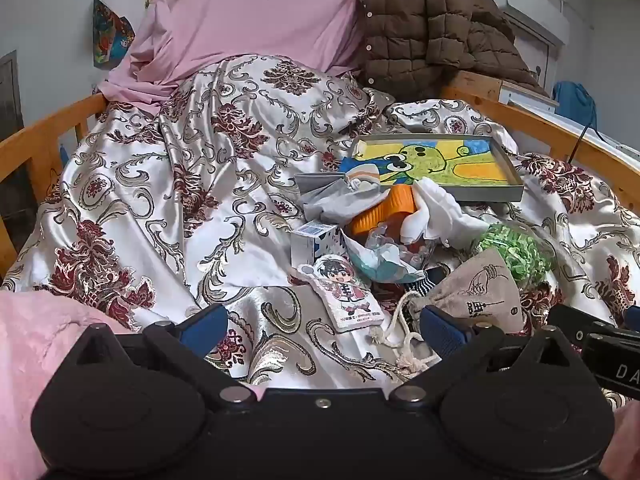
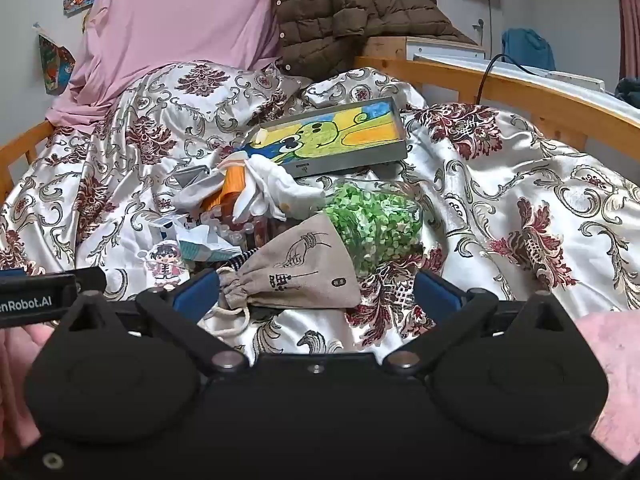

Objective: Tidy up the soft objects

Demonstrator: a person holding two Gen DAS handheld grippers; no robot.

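A heap of small items lies on a floral satin quilt (image 1: 168, 184). It holds a beige drawstring pouch (image 1: 476, 292) (image 2: 298, 272), a white glove (image 1: 440, 212) (image 2: 272, 192), a grey cloth (image 1: 332, 200), a cartoon figure tag (image 1: 348, 292) (image 2: 166, 264) and a bag of green bits (image 1: 516, 252) (image 2: 376, 228). My left gripper (image 1: 324, 328) is open and empty, just short of the tag. My right gripper (image 2: 316, 296) is open, its fingers on either side of the pouch's near end, apart from it.
A framed crayon drawing (image 1: 436, 164) (image 2: 332, 136) lies behind the heap, with an orange ribbed object (image 1: 384, 208) and a small white box (image 1: 312, 240). A pink sheet (image 1: 248, 20) and a brown quilted jacket (image 1: 432, 20) hang at the back. Wooden bed rails (image 1: 560, 136) run along both sides.
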